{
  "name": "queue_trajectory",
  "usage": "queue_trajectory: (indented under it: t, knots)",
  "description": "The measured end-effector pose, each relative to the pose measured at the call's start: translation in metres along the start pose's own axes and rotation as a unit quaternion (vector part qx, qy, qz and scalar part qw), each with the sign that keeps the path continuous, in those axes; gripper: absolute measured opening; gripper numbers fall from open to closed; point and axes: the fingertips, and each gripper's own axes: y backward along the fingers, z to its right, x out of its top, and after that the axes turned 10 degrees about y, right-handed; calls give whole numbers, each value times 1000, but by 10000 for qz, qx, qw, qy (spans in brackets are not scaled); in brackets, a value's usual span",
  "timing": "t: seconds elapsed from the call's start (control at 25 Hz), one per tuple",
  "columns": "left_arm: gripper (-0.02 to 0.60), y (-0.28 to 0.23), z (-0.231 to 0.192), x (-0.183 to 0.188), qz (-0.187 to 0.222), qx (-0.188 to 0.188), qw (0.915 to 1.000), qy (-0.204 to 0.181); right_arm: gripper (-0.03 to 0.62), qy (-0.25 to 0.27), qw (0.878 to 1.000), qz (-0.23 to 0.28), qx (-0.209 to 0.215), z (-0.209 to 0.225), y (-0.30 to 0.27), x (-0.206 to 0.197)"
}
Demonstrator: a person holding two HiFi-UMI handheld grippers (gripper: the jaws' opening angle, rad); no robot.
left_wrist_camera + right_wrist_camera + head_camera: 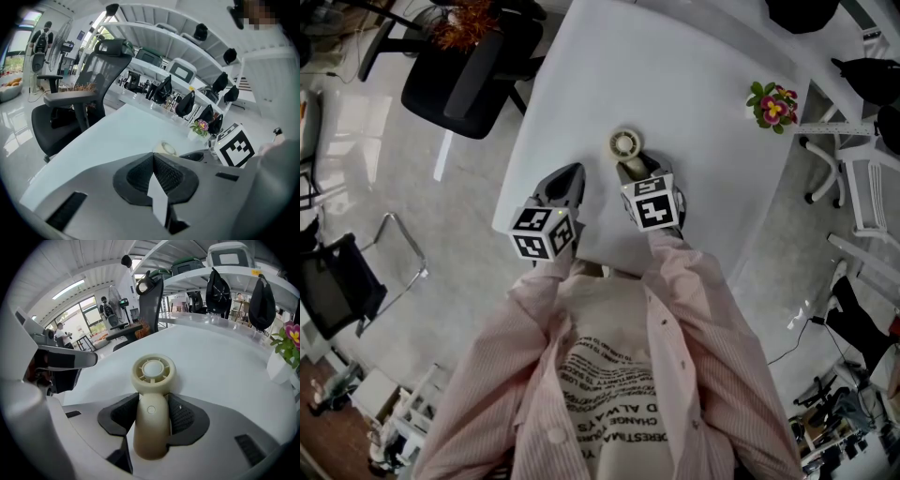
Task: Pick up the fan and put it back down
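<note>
A small cream hand fan [152, 373] has a round head and a thick handle. My right gripper [152, 412] is shut on the handle, with the dark pads [183, 417] pressing on both sides and the fan's head pointing away from me. In the head view the fan [625, 143] lies low over the white table [694, 75], just beyond my right gripper [630, 171]. Whether it touches the tabletop I cannot tell. My left gripper [567, 180] hovers beside it to the left, near the table's edge. Its jaws [153, 158] are shut on nothing. From there the fan [165, 147] shows just past the tips.
A potted plant with pink flowers [772, 105] stands at the table's right edge. A black office chair [469, 66] sits off the table's far left corner. More chairs and desks stand to the right. The person's striped sleeves fill the near part of the head view.
</note>
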Motion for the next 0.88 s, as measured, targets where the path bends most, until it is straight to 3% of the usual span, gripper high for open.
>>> queue_trajectory:
  t: [0.28,0.88]
  knots:
    - [2,0,4,0,14,-15,10000,-32,186,460,9986,-2,-250,-1,0,1]
    - [2,10,17,0,95,-163,9997,-148,217,360,9967,664,-309,-2,21,12]
